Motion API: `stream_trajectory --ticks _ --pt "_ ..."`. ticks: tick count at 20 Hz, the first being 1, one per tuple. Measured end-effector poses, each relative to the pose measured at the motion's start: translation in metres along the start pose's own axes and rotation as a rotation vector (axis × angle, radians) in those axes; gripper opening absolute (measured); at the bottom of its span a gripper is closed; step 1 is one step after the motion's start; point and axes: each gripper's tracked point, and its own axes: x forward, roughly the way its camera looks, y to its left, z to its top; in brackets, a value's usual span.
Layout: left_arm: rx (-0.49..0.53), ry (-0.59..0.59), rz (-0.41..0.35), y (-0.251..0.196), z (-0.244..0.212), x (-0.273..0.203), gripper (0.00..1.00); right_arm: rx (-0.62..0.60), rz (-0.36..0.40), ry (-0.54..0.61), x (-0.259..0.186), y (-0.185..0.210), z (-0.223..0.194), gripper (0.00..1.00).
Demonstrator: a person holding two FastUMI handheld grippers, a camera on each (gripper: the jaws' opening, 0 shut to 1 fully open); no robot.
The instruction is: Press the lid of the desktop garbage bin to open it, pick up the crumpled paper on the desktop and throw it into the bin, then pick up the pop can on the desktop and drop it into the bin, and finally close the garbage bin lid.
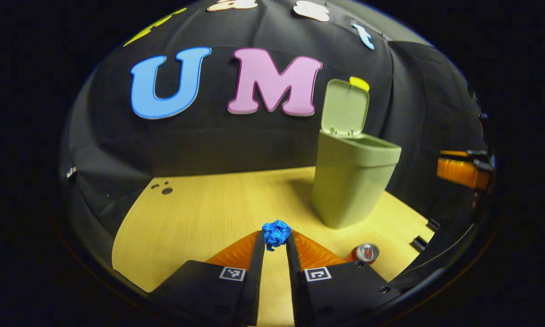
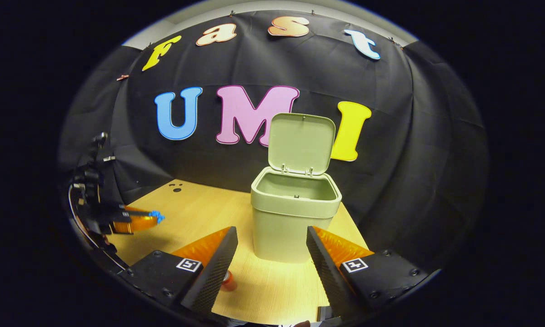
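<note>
In the left gripper view my left gripper (image 1: 276,240) is shut on a crumpled blue paper ball (image 1: 277,232), held above the wooden desktop (image 1: 199,213). The green garbage bin (image 1: 352,181) stands ahead to the right with its lid (image 1: 345,108) raised upright. A red pop can (image 1: 367,253) lies on the desk near my right finger. In the right gripper view my right gripper (image 2: 272,245) is open, facing the open bin (image 2: 295,213) with its lid (image 2: 302,143) up; the pop can (image 2: 228,281) peeks out beside its left finger. The left gripper (image 2: 156,218) with the blue paper (image 2: 157,216) hovers at far left.
The black cloth wall encloses the desk at the back and sides. Small dark holes (image 1: 163,187) mark the desk's far left corner. The other gripper (image 1: 463,170) shows at the far right edge in the left gripper view.
</note>
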Motion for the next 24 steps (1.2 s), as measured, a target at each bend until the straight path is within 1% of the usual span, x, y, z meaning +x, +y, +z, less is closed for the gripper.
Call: stream_trajectory --ticks 1,5,8,9,10,11,13,14,16,17,18,24 --pt "-0.003 -0.042 -0.010 -0.003 0.021 0.001 0.33 -0.002 0.000 0.006 0.000 -0.001 -0.002 0.96" --pt "-0.012 -0.178 -0.074 -0.025 0.097 0.009 0.33 0.016 -0.008 0.016 -0.007 -0.004 -0.010 0.96" --pt "-0.010 -0.231 -0.150 -0.053 0.138 0.022 0.33 0.026 -0.024 0.018 -0.012 -0.012 -0.014 0.96" --pt "0.000 -0.245 -0.175 -0.061 0.148 0.025 0.29 0.029 -0.028 0.020 -0.013 -0.014 -0.015 0.96" --pt "0.011 -0.253 -0.200 -0.072 0.157 0.030 0.33 0.031 -0.035 0.024 -0.015 -0.017 -0.017 0.96" --pt "0.019 -0.257 -0.227 -0.085 0.164 0.037 0.33 0.034 -0.041 0.028 -0.017 -0.020 -0.020 0.96" --pt "0.032 -0.247 -0.278 -0.113 0.170 0.053 0.33 0.043 -0.055 0.037 -0.022 -0.026 -0.023 0.96" --pt "0.038 -0.240 -0.301 -0.125 0.171 0.061 0.29 0.048 -0.063 0.038 -0.024 -0.030 -0.025 0.96" --pt "0.060 -0.226 -0.333 -0.146 0.172 0.077 0.29 0.054 -0.082 0.042 -0.028 -0.039 -0.028 0.96" --pt "0.071 -0.217 -0.346 -0.156 0.171 0.086 0.33 0.056 -0.092 0.044 -0.029 -0.044 -0.029 0.96" --pt "0.080 -0.209 -0.358 -0.166 0.170 0.094 0.33 0.060 -0.099 0.045 -0.031 -0.048 -0.030 0.96" --pt "0.146 -0.148 -0.377 -0.199 0.157 0.143 0.33 0.075 -0.146 0.052 -0.035 -0.078 -0.035 0.96"
